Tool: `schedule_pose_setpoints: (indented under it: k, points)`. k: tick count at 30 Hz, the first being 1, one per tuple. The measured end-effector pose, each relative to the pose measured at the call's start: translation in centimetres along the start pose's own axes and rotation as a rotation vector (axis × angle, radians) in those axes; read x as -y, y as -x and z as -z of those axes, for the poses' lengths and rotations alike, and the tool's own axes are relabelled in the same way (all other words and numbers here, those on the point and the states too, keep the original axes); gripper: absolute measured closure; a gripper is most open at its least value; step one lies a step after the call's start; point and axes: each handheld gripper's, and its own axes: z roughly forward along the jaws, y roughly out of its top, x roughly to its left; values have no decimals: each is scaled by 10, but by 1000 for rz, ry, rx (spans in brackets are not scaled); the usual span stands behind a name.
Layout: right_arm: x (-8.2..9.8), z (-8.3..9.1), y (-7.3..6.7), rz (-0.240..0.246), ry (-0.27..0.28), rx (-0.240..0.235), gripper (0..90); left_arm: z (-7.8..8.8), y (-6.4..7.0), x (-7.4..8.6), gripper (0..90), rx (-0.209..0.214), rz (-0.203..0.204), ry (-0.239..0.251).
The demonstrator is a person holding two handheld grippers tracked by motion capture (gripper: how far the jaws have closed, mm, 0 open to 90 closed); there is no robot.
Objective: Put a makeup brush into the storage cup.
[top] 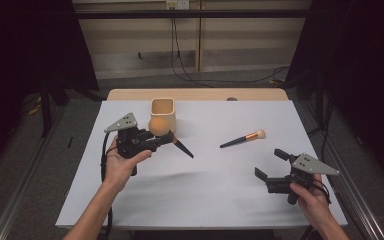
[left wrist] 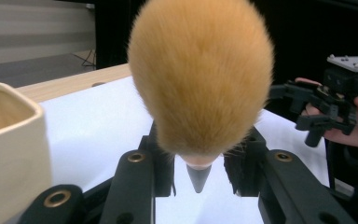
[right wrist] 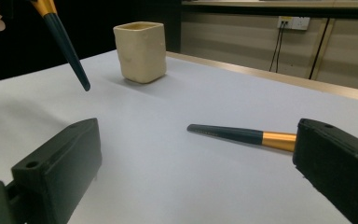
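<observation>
I see the surface [top: 195,190] first, white-covered, with a wooden edge at its far side. On it, toward the far left, stands the cup [top: 162,114], cream, squarish and upright, its mouth open to the top.

My left tool [top: 166,138] is up off the surface, just in front of the cup. Its jaws are clenched on the big brush [top: 159,126]. In the left gripper view the fluffy orange head [left wrist: 200,74] stands up large between the black jaws, and the dark pointed handle tip [left wrist: 199,178] points down toward the surface beyond them. In the high view the head sits right against the cup's near wall as seen from above; I cannot tell whether they touch. The handle slants out to the right and down, clear of the surface.

My right tool [top: 270,163] hangs low near the right front corner, jaws spread wide and holding nothing.

The small brush [top: 243,138] lies flat on the surface between the cup and my right tool, well apart from both. Its pale head points to the far right, its gold band sits behind the head, and its dark handle points left. In the right gripper view it lies just beyond the jaws, its head hidden behind the right jaw.
</observation>
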Motion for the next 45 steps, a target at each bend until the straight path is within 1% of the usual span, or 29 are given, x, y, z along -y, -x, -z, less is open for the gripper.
schedule_pose_setpoints:
  k: [2,6,11,13,14,15,17,19,20,22,23,26,27,30,33,38,41,45]
  points:
    - [1,4,0,15,7,6,0,3,-3,-2,665,-11,0,-1]
    - [4,11,0,4,2,9,0,9,-8,-5,665,-30,-4,-3]
    - [12,8,0,5,21,30,0,14,-8,-13,665,-45,0,11]
    - [12,8,-1,21,11,26,0,16,-8,-17,665,-54,-11,1]
    - [12,9,-1,24,18,22,0,17,-8,-18,665,-55,-11,-2]
    - [12,9,-1,17,22,24,0,17,-9,-21,665,-58,-15,-7]
    - [12,12,0,23,25,29,0,18,-11,-25,665,-71,-25,-22]
    - [12,13,0,18,29,29,0,18,-14,-28,665,-74,-19,-23]
    - [12,13,0,15,27,29,0,19,-15,-30,665,-78,-25,-28]
    - [13,13,0,20,28,27,0,19,-17,-33,665,-85,-25,-26]
    - [13,12,0,23,28,24,0,19,-17,-34,665,-82,-23,-20]
    - [13,12,0,27,27,14,0,20,-19,-39,665,-92,-28,-28]
    - [14,12,0,28,28,12,0,21,-19,-40,665,-100,-25,-26]
    - [14,11,0,25,27,9,0,22,-17,-48,665,-114,-42,-37]
    - [14,11,0,21,25,9,0,23,-18,-56,665,-130,-43,-33]
    - [14,11,0,21,24,-1,0,25,-26,-64,665,-149,-36,-10]
    - [15,11,0,14,27,-2,0,25,-32,-68,665,-169,-40,-5]
    - [14,12,0,14,30,-2,0,25,-40,-71,665,-184,-29,3]
